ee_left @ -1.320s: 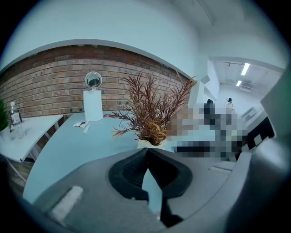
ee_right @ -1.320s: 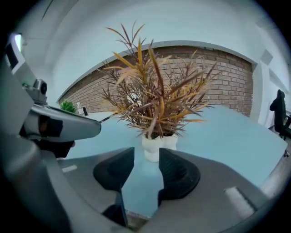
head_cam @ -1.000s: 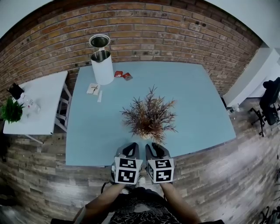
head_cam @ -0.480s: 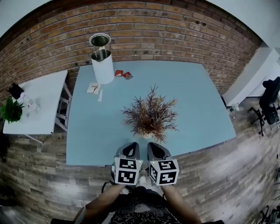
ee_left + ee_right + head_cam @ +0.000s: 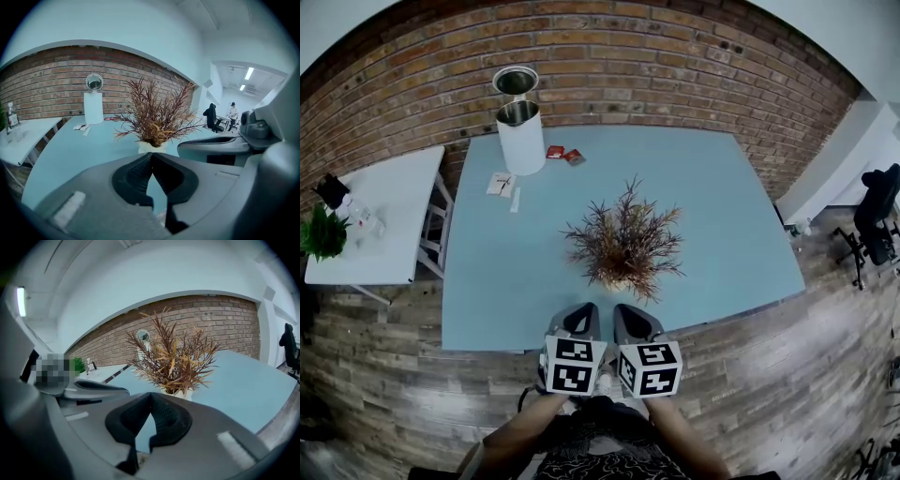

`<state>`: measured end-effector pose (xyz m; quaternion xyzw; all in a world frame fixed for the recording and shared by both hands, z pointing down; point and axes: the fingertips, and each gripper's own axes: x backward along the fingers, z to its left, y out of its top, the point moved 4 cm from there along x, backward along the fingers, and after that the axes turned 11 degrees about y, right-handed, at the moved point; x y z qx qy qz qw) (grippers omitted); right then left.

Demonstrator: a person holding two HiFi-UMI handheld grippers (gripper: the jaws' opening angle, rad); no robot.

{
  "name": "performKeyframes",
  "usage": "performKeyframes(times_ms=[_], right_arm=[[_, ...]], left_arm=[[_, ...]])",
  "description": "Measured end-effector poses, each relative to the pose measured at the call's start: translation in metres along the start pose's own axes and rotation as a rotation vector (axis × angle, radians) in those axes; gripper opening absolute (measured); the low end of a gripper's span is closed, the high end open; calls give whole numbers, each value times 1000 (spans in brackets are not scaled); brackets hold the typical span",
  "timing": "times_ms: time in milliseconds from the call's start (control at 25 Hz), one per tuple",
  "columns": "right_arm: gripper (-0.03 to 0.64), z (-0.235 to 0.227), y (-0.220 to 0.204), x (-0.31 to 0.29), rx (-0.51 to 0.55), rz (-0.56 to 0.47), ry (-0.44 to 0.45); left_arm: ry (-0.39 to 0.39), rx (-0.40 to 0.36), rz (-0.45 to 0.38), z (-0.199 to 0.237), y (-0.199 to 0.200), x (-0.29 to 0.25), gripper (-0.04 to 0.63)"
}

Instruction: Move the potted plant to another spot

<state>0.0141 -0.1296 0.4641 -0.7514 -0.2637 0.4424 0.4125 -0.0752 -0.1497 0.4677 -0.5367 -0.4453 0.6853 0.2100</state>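
The potted plant [image 5: 623, 242], a spray of dry brown-red fronds in a small white pot [image 5: 617, 282], stands on the light blue table [image 5: 722, 206] near its front edge. My left gripper [image 5: 584, 311] and right gripper [image 5: 627, 310] hover side by side just in front of the pot, not touching it. In the left gripper view the jaws [image 5: 151, 155] meet with nothing between them, and the plant [image 5: 154, 115] lies straight ahead. The right gripper view shows the same: shut, empty jaws [image 5: 151, 395] with the plant [image 5: 176, 357] close beyond.
A white cylindrical bin [image 5: 520, 136] with a raised lid stands at the table's far left, with red packets [image 5: 563, 155] and white paper slips [image 5: 502, 185] beside it. A white side table [image 5: 380, 216] with a green plant [image 5: 321, 234] is to the left. An office chair [image 5: 877, 220] is at the right.
The right gripper has shifted slightly in front of the pot. The left gripper and the plant have stayed where they were.
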Motion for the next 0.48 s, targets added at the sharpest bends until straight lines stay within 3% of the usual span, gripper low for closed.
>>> performKeyframes(times_ms=[480], right_arm=[[6,6,-4,4,5,-3,2]], left_arm=[[-4,-2,-8,0,-5,7,0]])
